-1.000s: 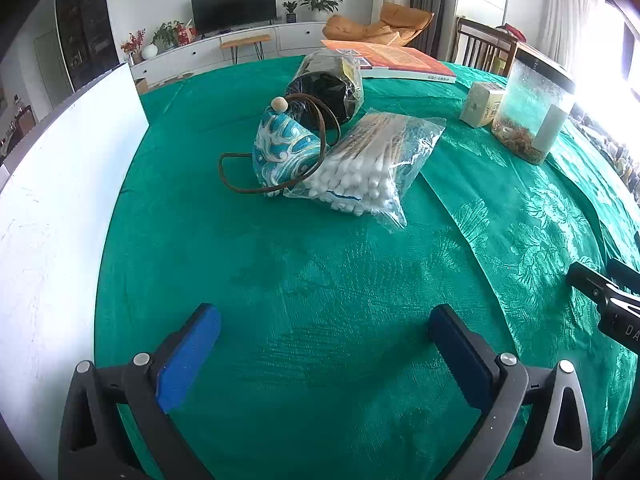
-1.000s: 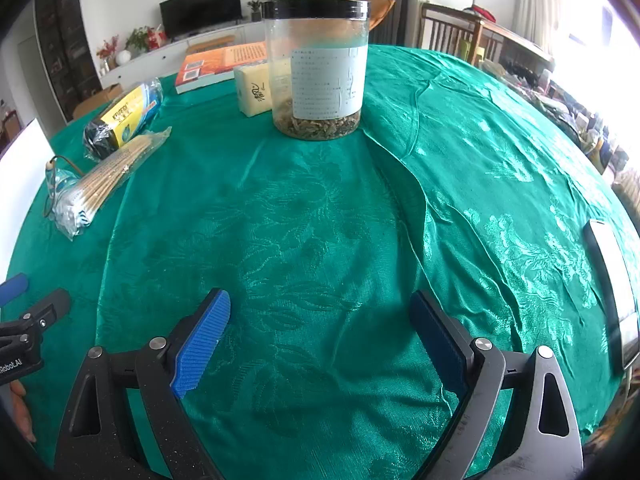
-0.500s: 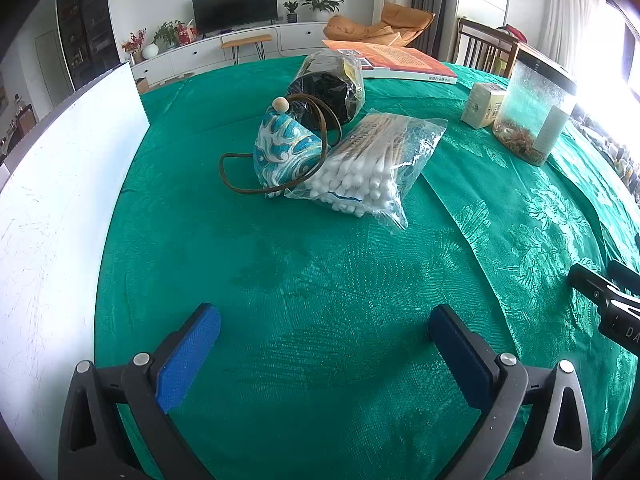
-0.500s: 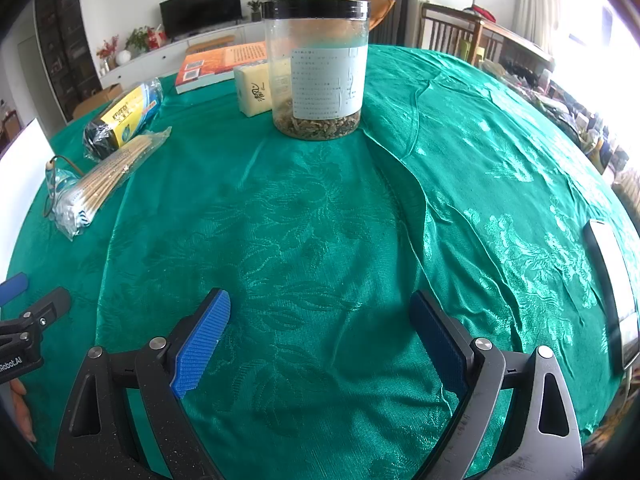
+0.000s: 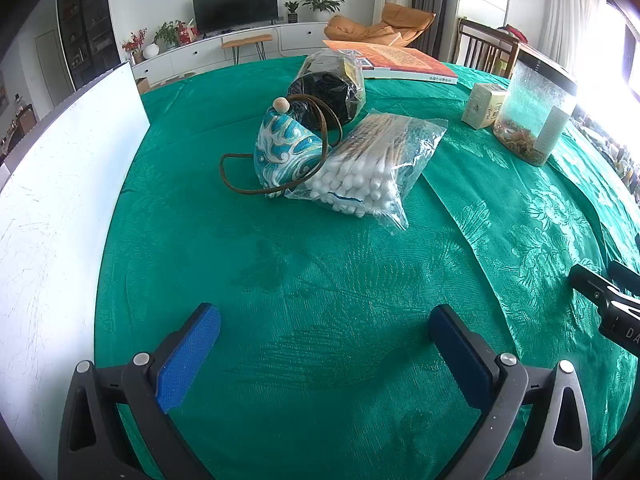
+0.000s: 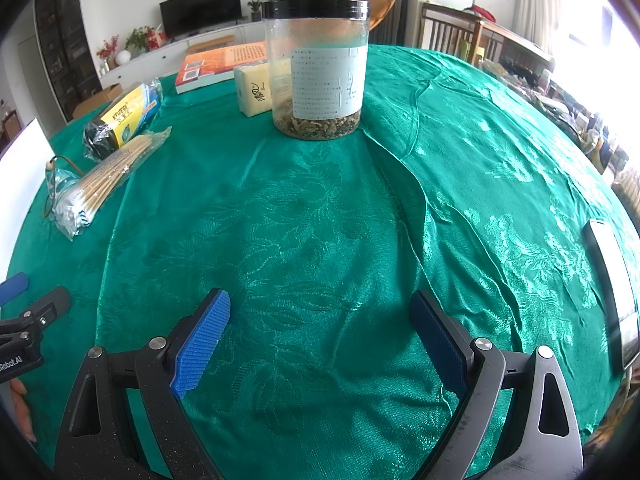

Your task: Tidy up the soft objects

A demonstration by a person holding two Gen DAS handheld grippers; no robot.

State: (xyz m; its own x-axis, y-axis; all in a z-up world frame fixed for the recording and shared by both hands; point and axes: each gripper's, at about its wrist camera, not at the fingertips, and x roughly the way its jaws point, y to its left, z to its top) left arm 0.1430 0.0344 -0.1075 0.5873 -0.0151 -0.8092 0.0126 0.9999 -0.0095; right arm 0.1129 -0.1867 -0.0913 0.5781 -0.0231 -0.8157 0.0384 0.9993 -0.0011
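A blue patterned fabric pouch (image 5: pixel 286 152) with a brown cord lies on the green tablecloth (image 5: pixel 320 280), touching a clear bag of cotton swabs (image 5: pixel 368 168). Behind them lies a bag of black rolls (image 5: pixel 328 88). My left gripper (image 5: pixel 326 344) is open and empty, well short of them. My right gripper (image 6: pixel 320 332) is open and empty above bare cloth; the swab bag (image 6: pixel 104 176) and the roll bag (image 6: pixel 124 116) show at its far left.
A white board (image 5: pixel 52 200) stands along the left. A clear jar with a black lid (image 6: pixel 318 68), a yellow packet (image 6: pixel 256 88) and an orange book (image 6: pixel 220 64) sit at the back. A phone (image 6: pixel 612 288) lies at the right edge.
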